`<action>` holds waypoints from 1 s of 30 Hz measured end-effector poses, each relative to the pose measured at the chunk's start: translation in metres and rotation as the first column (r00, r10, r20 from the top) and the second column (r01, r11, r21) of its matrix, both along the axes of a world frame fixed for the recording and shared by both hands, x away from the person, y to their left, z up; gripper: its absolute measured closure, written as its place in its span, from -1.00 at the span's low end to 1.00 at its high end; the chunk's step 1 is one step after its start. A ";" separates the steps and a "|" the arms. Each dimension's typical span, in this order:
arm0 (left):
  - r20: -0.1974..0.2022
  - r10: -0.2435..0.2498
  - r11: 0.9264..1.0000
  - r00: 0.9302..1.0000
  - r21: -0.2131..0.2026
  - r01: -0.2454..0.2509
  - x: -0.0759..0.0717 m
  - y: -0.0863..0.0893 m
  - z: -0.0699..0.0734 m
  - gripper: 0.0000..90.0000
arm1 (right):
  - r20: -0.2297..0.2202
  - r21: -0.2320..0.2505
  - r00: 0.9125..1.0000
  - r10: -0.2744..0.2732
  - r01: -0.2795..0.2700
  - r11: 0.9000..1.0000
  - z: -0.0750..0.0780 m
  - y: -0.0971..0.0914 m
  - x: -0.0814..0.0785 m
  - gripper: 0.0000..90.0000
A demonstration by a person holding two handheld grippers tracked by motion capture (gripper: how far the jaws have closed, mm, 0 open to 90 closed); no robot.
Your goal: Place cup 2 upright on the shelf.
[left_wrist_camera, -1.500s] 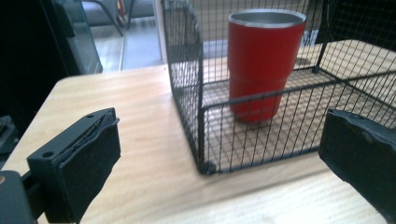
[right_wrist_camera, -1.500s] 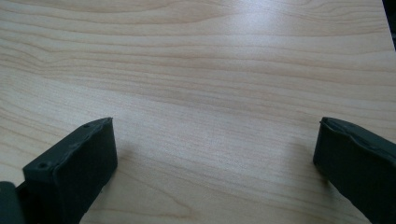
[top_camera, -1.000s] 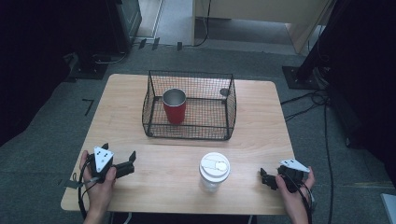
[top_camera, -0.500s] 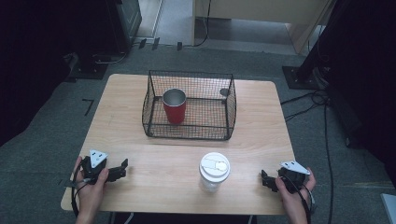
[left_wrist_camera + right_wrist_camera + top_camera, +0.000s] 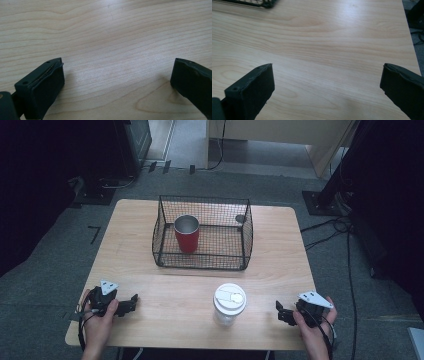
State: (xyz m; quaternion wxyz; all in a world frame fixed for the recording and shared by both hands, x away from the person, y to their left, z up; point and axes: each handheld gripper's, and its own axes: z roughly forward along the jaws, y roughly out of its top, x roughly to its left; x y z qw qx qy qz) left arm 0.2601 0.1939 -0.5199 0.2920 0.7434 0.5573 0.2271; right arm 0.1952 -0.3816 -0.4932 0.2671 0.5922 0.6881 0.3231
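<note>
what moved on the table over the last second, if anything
The left hand-held gripper drew back toward the near left corner of the table and lay flatter; the right hand-held gripper slid slightly nearer the table's near edge. Both are open and hold nothing. The red cup in the wire basket and the lidded cup stayed put.

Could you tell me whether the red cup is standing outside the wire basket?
No, in the high view the red cup stands upright inside the wire basket, near its left side.
</note>
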 end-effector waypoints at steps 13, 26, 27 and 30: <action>0.001 -0.001 1.000 1.000 0.002 0.001 0.002 0.000 0.000 -1.00 | 0.062 0.013 0.993 0.099 -0.100 0.995 0.032 0.028 -0.016 -1.00; 0.001 0.002 1.000 1.000 0.003 -0.002 0.002 0.000 0.000 -1.00 | 0.120 0.125 0.956 0.269 -0.283 0.951 0.055 0.057 -0.025 -1.00; 0.001 0.003 1.000 1.000 0.000 -0.003 0.002 0.000 0.000 -1.00 | 0.124 0.130 0.953 0.277 -0.292 0.948 0.057 0.060 -0.025 -1.00; 0.000 0.012 1.000 1.000 0.001 -0.012 0.003 -0.001 0.000 -1.00 | 0.129 0.127 0.944 0.303 -0.319 0.939 0.061 0.067 -0.026 -1.00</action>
